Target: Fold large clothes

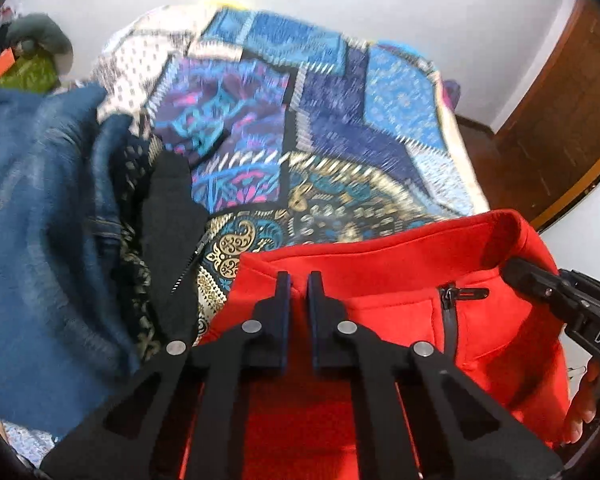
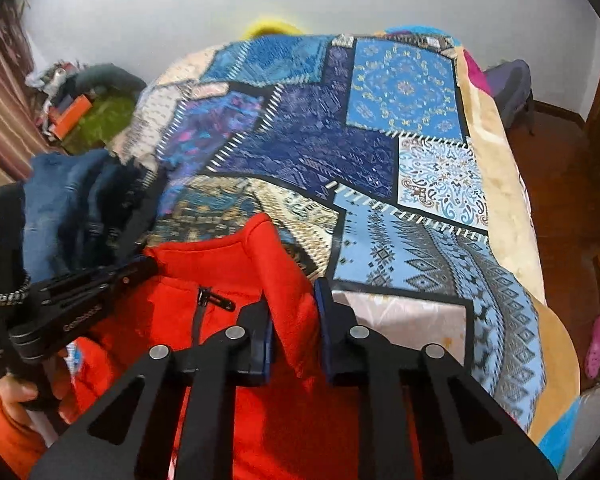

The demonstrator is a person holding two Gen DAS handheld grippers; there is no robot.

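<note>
A bed (image 2: pixel 500 168) under a blue patchwork bedspread (image 2: pixel 340 132) fills both views. On its left side lies a heap of blue denim (image 1: pixel 40 208) with a black zippered garment (image 1: pixel 172 216) beside it. The red fleece jacket (image 1: pixel 380 312) is held up over the bed's near edge, hiding the spread beneath it. The left hand-held gripper (image 1: pixel 299 280) is pinched nearly closed on the jacket's collar edge; the right hand-held gripper (image 2: pixel 294 312) clamps a thick fold of the collar. A small black zipper pull (image 1: pixel 460 293) hangs between them.
</note>
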